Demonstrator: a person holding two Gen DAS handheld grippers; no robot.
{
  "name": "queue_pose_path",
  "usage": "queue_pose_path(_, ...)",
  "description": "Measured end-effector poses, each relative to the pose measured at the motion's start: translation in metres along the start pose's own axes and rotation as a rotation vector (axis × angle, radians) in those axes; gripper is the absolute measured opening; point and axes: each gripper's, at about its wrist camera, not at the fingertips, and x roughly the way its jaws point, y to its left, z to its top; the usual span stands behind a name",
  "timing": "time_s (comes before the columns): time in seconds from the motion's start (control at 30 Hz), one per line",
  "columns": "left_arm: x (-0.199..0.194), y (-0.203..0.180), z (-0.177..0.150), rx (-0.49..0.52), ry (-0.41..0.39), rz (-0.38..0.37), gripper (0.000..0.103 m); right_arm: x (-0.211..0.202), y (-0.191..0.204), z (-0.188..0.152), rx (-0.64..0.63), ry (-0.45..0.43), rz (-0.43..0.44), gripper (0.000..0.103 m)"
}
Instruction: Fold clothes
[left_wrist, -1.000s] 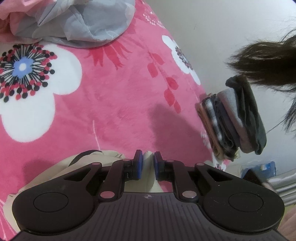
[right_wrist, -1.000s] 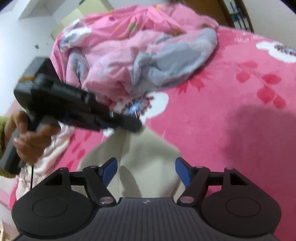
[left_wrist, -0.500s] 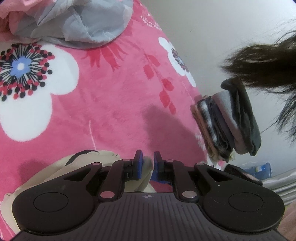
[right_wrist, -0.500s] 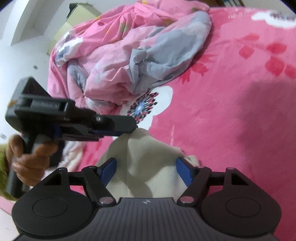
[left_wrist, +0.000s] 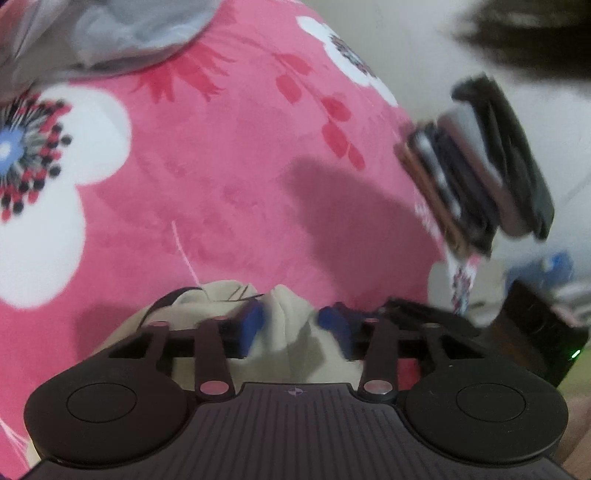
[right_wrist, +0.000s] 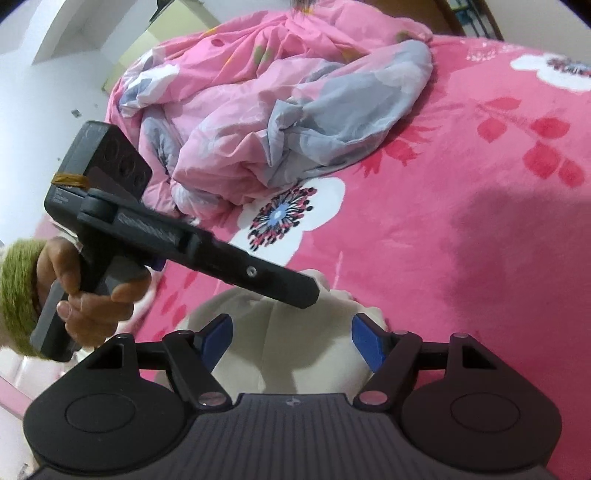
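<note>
A beige garment (left_wrist: 291, 328) lies bunched on the pink floral blanket (left_wrist: 236, 162). My left gripper (left_wrist: 293, 325) is open just above it, with a fold of the cloth rising between its blue pads. In the right wrist view the same garment (right_wrist: 295, 354) lies under my right gripper (right_wrist: 291, 336), which is open wide and empty. The left gripper's black body (right_wrist: 207, 254) crosses that view, its tip resting at the garment's far edge.
A stack of folded dark and plaid clothes (left_wrist: 476, 166) stands at the blanket's right edge by the wall. A crumpled pink and grey duvet (right_wrist: 280, 110) is heaped at the far side. A dark box (left_wrist: 535, 336) sits low right.
My left gripper has opened and let go of the beige garment, which has sagged between its pads. The right gripper stayed open, drifting slightly over the garment.
</note>
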Motion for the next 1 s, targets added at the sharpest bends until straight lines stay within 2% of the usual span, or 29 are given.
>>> queue_pose_path(0.07, -0.004, -0.002, -0.002, 0.021, -0.006, 0.018, 0.010, -0.008, 0.002, -0.002, -0.011, -0.009, -0.021, 0.075)
queue_pose_path(0.13, -0.013, 0.000, -0.003, -0.011, -0.036, 0.007, 0.008, -0.014, 0.004, -0.004, -0.021, -0.020, -0.032, 0.077)
queue_pose_path(0.27, -0.038, 0.004, -0.004, -0.115, -0.102, -0.050, 0.007, -0.012, 0.005, -0.005, -0.028, -0.031, 0.000, 0.078)
queue_pose_path(0.47, -0.052, 0.005, -0.008, -0.194, -0.125, -0.080, 0.007, 0.000, 0.007, -0.002, -0.034, -0.035, 0.028, 0.078)
queue_pose_path(0.57, -0.051, 0.005, -0.008, -0.204, -0.131, -0.080, 0.007, -0.018, 0.018, 0.000, -0.121, -0.103, -0.059, 0.078)
queue_pose_path(0.63, -0.050, 0.006, -0.008, -0.208, -0.133, -0.082, 0.007, -0.031, 0.027, -0.002, -0.171, -0.132, -0.076, 0.078)
queue_pose_path(0.8, -0.052, 0.007, -0.010, -0.221, -0.139, -0.096, 0.007, -0.017, 0.035, -0.010, -0.202, -0.066, -0.011, 0.079)
queue_pose_path(1.0, -0.057, 0.007, -0.012, -0.233, -0.144, -0.110, 0.007, 0.009, 0.031, -0.011, -0.136, -0.023, 0.040, 0.080)
